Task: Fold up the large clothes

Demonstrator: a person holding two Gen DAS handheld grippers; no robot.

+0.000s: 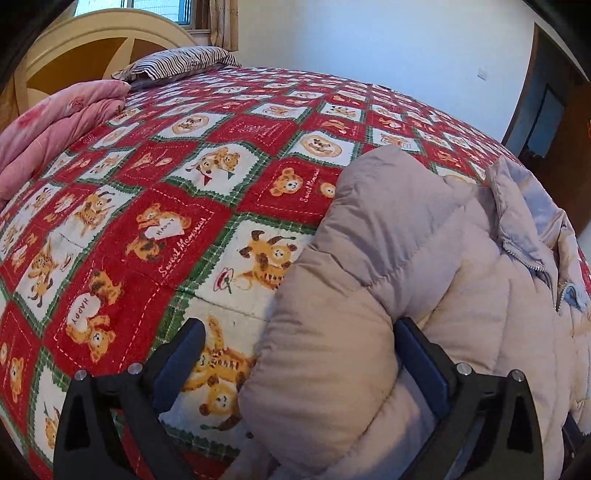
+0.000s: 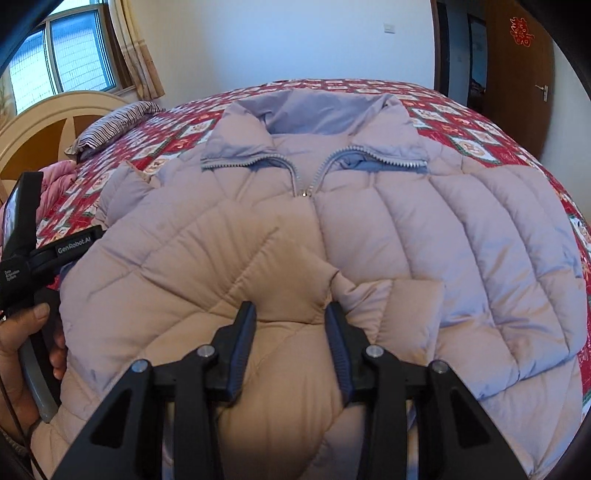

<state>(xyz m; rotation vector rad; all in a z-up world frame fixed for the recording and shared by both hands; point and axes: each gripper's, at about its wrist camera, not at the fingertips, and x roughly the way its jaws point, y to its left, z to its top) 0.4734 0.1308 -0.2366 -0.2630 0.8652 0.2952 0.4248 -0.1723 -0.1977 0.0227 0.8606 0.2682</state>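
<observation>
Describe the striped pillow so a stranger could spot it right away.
Start at the bed with the red teddy-bear quilt and look to its far end, by the cream headboard under the window. The pillow lies flat there, just beyond the folded pink blanket. It is the only thing with thin dark and pale stripes; the puffy jacket is plain.

The jacket (image 2: 406,236) is soft quilted cloth with a faint sheen and a metal zip (image 2: 306,177). The bedspread (image 1: 155,206) is matt printed cotton. Both grippers (image 1: 295,354) (image 2: 291,325) look like matt black plastic with shiny metal pins.
</observation>
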